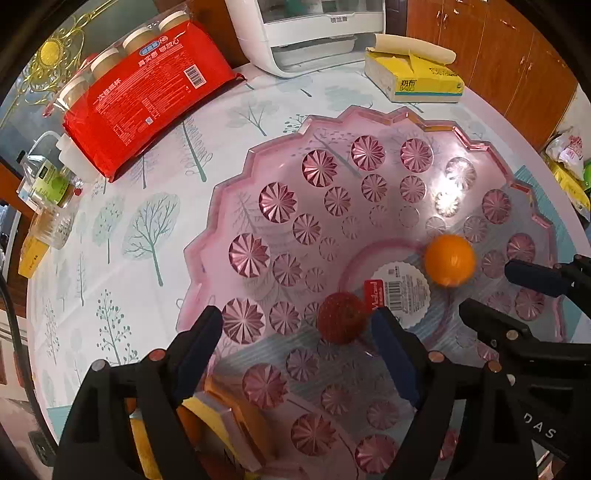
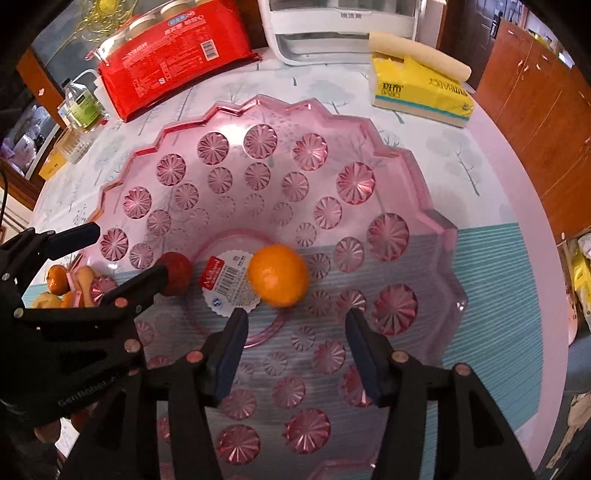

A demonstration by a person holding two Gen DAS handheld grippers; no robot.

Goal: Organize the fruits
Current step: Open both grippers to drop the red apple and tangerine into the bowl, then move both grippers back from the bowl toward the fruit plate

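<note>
Orange (image 2: 277, 275): loose in the pink bowl (image 2: 424, 221), at the edge of the base sticker (image 2: 229, 282), just ahead of the right gripper.
Red fruit (image 1: 341, 317): in the same bowl, on the sticker's other side, between the left gripper's fingers, touching neither pad as far as shows.
Left gripper (image 1: 295, 332): released, jaws wide apart, holding nothing.
Right gripper (image 2: 295, 332): released, jaws apart, empty.
More fruit (image 2: 59, 284): outside the bowl, by its rim.
Table (image 1: 140, 229): tree-print cloth; red pack (image 1: 147, 92), tissue box (image 2: 421, 92) and white appliance (image 1: 306, 33) beyond the bowl.

Left gripper (image 1: 295, 332) points steeply down, jaws wide apart. Right gripper (image 2: 295, 332) likewise, jaws parted, gripping nothing.
</note>
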